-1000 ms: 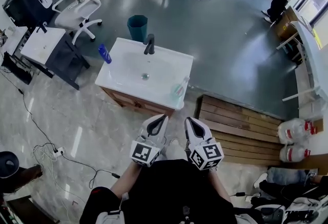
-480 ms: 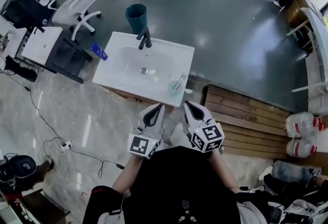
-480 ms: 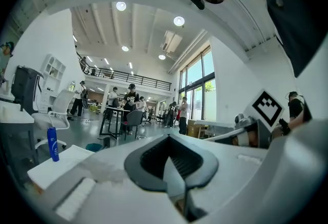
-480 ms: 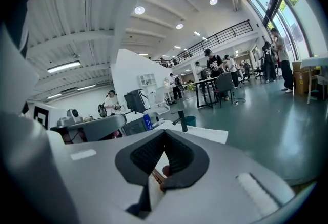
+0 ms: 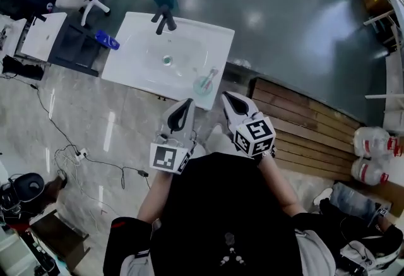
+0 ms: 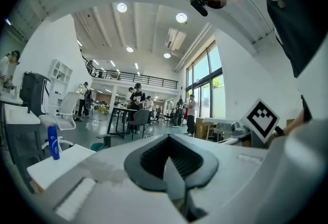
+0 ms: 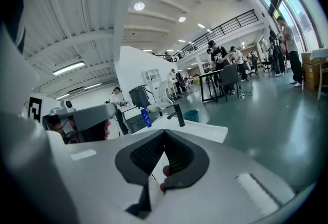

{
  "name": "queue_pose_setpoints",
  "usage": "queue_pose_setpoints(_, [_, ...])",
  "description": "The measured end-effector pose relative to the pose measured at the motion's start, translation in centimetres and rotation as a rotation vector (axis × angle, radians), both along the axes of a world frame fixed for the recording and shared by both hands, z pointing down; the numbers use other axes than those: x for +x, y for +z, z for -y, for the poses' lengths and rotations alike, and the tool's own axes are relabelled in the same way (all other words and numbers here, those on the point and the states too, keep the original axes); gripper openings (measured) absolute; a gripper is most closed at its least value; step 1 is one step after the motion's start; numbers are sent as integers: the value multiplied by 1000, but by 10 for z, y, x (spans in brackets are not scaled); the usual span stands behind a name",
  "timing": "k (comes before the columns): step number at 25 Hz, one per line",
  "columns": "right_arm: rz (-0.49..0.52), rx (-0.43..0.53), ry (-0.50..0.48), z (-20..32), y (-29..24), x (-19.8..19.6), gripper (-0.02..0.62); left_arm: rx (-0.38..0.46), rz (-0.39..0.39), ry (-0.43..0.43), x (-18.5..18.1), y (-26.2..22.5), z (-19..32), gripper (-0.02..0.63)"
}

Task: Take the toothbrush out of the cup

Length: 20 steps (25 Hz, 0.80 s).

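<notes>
As I judge it, the task is at its first step, the approach. The cup (image 5: pixel 202 86) stands untouched at the near right corner of the counter (image 5: pixel 136 69), beside the basin, and the toothbrush (image 5: pixel 210 74) leans out of it. Both grippers are held in front of the person's body, short of the counter's edge. The left gripper (image 5: pixel 184 109) has its fingers closed together with nothing between them, and the right gripper (image 5: pixel 228 100) is likewise closed and empty. The right one is nearer to the cup, so the next move probably calls for opening its fingers, bringing them around the brush and closing on it. In the head view the cup is small, and I cannot tell the brush's head from its handle. Neither gripper view shows the cup clearly. In the right one only a reddish spot shows behind the closed fingers, and I cannot tell what it is.
</notes>
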State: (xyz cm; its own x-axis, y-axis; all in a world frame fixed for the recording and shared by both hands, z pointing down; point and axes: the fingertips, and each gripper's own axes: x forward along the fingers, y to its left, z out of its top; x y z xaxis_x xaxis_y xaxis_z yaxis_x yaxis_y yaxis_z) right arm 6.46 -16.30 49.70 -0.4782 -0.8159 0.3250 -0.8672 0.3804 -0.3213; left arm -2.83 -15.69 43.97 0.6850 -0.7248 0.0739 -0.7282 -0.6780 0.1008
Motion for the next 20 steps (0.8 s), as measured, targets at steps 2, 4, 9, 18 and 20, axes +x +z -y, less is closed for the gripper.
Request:
queue_pose_setpoints(2, [6,-23,-14,3,11,4,3,-5,6,-13,5,3,1,2])
queue_pose_setpoints(4, [17,-52,-29,5,22,5,3,-21,6,-28,8,7,1,2])
queue_pose_setpoints(9, [40,-120,-55,24,56,1,3,-58,12,-52,10,22,12,2])
queue_pose_setpoints(18, [56,-222,-61,49,109,-11,86,-107,15,-36,9,46,25,2])
queue_pose_setpoints(20, [54,-236,-55,54,117,-14,86,-119,16,-28,7,51,28,2])
